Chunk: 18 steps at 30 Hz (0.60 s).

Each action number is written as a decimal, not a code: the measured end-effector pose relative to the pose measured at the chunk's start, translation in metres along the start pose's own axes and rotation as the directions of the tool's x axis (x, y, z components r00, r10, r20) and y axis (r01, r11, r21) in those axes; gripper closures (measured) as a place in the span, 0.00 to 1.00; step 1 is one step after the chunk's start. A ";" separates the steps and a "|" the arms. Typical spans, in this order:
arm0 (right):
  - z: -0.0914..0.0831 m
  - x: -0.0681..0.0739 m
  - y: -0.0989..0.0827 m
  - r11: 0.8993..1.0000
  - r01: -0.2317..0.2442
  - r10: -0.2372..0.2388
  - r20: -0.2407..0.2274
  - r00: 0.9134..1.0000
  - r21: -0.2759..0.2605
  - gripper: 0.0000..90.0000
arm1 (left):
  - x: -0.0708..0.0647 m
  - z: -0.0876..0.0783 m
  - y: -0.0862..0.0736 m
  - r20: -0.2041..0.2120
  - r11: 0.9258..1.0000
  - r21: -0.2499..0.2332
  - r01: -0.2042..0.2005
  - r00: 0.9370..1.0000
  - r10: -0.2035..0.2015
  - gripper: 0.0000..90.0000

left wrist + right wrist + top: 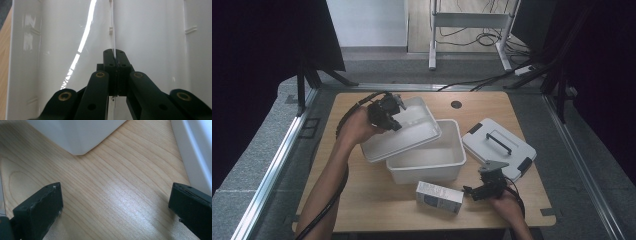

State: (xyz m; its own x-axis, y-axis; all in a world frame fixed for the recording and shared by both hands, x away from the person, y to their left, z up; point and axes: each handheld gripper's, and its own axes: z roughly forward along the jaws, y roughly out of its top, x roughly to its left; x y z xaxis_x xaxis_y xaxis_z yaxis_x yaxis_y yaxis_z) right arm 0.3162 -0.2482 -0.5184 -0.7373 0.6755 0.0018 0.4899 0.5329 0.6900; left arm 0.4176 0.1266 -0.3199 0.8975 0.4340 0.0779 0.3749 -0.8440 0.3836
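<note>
A white tray (412, 135) hangs tilted over the open white bin (447, 167) at the table's middle. My left gripper (395, 121) holds it from the left. In the left gripper view the gripper (114, 54) is shut on the thin edge of the tray's wall (150, 30), which runs up between the pads. My right gripper (469, 191) rests low near the front right of the table, beside a small carton (439, 196). In the right gripper view it (115, 202) is open, with bare wood (112, 175) between its jaws.
The bin's grey-white lid (507, 135) with a black handle lies flat to the right of the bin. A round hole (456, 104) sits in the tabletop at the back. A white corner (77, 135) and a white edge (195, 157) lie ahead of the right gripper.
</note>
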 end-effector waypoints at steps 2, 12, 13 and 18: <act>0.000 0.000 0.000 1.000 -0.001 0.001 0.000 1.000 0.001 0.00 | 0.004 -0.002 -0.008 -0.006 1.000 0.001 0.031 0.999 -0.031 0.99; 0.000 0.000 0.000 1.000 -0.002 0.002 0.000 1.000 0.001 0.00 | 0.020 -0.011 -0.048 -0.053 0.985 -0.017 0.173 0.983 -0.174 0.99; 0.000 0.000 0.000 1.000 -0.001 0.001 0.001 1.000 0.000 0.00 | 0.021 -0.012 -0.053 -0.059 0.981 -0.021 0.194 0.979 -0.195 0.99; 0.000 0.000 0.000 1.000 0.000 0.000 0.001 1.000 0.000 0.00 | 0.029 -0.017 -0.075 -0.074 0.968 -0.026 0.248 0.966 -0.250 0.99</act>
State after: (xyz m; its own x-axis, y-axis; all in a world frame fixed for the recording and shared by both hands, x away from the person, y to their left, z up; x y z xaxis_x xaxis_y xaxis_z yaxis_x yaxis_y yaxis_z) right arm 0.3162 -0.2482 -0.5184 -0.7370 0.6759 0.0010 0.4895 0.5328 0.6903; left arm 0.4118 0.2080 -0.3312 0.7559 0.6530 0.0471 0.5797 -0.7011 0.4152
